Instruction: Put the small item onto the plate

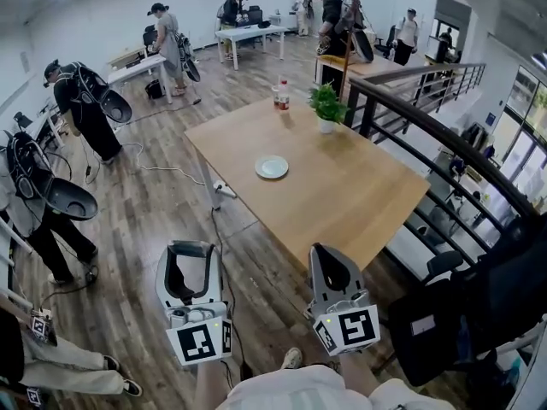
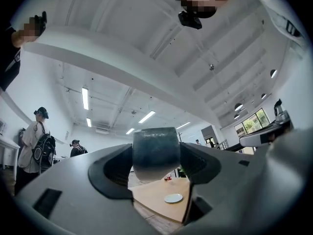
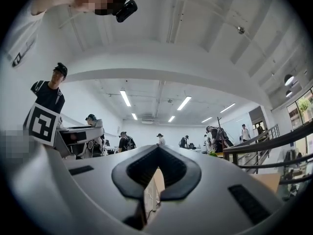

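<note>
**A:** Where was the small item?

**B:** In the left claw (image 1: 190,254). It was a dark grey, stubby cylinder (image 2: 156,151), sitting between the two black pads. The jaws stood wide and pressed on it from both sides, so it was gripped, not loose.

**A:** And the right claw (image 1: 332,263)?

**B:** Clenched on itself. In the right gripper view the pads met at the tips with nothing between them.

**A:** Where were the claws relative to the plate?

**B:** Both were held low in front of the person, over the wooden plank floor (image 1: 162,203). They were short of the near corner of the light wooden surface (image 1: 359,195). The white round plate (image 1: 272,167) lay flat on that surface, towards its left half and well apart from both claws. The left gripper view caught it too, small and low in the gap under the cylinder.

**A:** Anything else on the surface?

**B:** At the far end, a small green plant in a white pot (image 1: 327,107). Just left of it were red-labelled bottles (image 1: 281,96); I couldn't tell how many. Both stood well apart from the plate.

**A:** And the surroundings?

**B:** A black metal railing (image 1: 444,143) ran along the right side, beside the surface. Several people stood about the room wearing dark rigs, some near white tables at the back (image 1: 248,32). A white cable (image 1: 171,171) trailed across the floor to the left of the surface.
</note>
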`<state>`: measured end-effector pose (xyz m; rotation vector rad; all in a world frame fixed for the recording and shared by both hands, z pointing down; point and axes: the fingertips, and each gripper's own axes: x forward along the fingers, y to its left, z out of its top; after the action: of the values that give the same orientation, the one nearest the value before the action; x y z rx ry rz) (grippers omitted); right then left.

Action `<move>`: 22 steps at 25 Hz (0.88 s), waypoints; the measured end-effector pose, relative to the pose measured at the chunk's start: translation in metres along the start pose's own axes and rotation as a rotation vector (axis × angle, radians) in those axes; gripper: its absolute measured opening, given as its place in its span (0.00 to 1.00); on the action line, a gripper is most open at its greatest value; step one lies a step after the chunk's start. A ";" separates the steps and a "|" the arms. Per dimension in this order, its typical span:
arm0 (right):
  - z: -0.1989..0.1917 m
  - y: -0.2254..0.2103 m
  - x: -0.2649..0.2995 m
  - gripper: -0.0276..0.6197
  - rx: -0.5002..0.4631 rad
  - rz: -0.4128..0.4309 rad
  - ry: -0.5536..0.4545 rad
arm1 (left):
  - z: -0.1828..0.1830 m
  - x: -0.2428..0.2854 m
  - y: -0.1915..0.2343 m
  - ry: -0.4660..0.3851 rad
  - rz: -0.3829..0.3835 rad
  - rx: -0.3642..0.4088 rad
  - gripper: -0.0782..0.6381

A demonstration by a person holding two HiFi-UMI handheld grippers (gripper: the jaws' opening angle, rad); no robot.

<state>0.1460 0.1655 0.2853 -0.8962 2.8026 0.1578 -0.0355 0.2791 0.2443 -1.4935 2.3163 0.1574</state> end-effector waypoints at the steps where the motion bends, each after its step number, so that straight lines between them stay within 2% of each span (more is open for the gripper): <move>1: -0.002 -0.004 0.003 0.07 0.000 -0.001 0.000 | -0.002 0.006 0.000 -0.002 0.001 0.000 0.53; 10: -0.024 -0.050 0.027 0.07 0.017 -0.035 0.008 | -0.025 0.054 -0.022 0.008 -0.030 0.023 0.53; 14: -0.028 -0.056 0.040 0.07 0.012 -0.034 0.019 | -0.032 0.065 -0.026 0.020 -0.043 0.021 0.53; 22: -0.054 -0.076 0.064 0.07 -0.015 -0.018 0.029 | -0.063 0.086 -0.026 0.007 -0.015 -0.003 0.53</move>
<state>0.1312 0.0595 0.3211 -0.9340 2.8222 0.1643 -0.0589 0.1761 0.2737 -1.5153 2.3107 0.1516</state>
